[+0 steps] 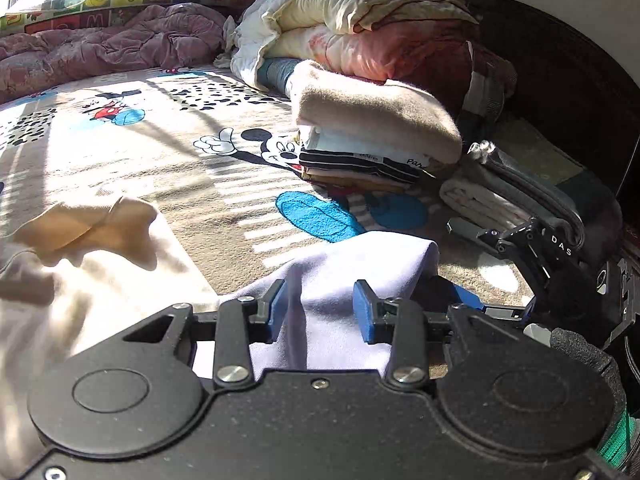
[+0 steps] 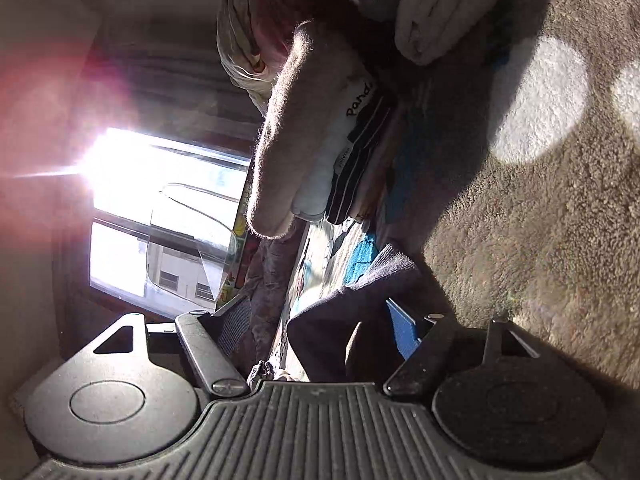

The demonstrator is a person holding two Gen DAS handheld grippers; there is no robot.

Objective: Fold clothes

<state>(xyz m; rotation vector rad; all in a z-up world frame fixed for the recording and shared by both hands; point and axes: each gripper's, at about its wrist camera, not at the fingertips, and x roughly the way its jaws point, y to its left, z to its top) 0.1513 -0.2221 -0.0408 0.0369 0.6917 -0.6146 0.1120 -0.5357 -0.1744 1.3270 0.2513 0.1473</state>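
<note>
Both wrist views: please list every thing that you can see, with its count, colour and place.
garment: one, pale lilac, on the blanket between the left pads
cream garment: one, cream and tan, left foreground
blanket: one, beige, cartoon mouse print, underneath everything
folded stack: one, beige top, white and striped below, centre right
grey-white folded pile: one, right of the stack
bedding heap: one, cream and pink, behind
quilt: one, mauve, by the window
left hand-held gripper: black, blue pads, open
right hand-held gripper: black, open around the garment

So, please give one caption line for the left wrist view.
Open left gripper straddling a pale cloth on the blanket, folded stack behind.
</note>
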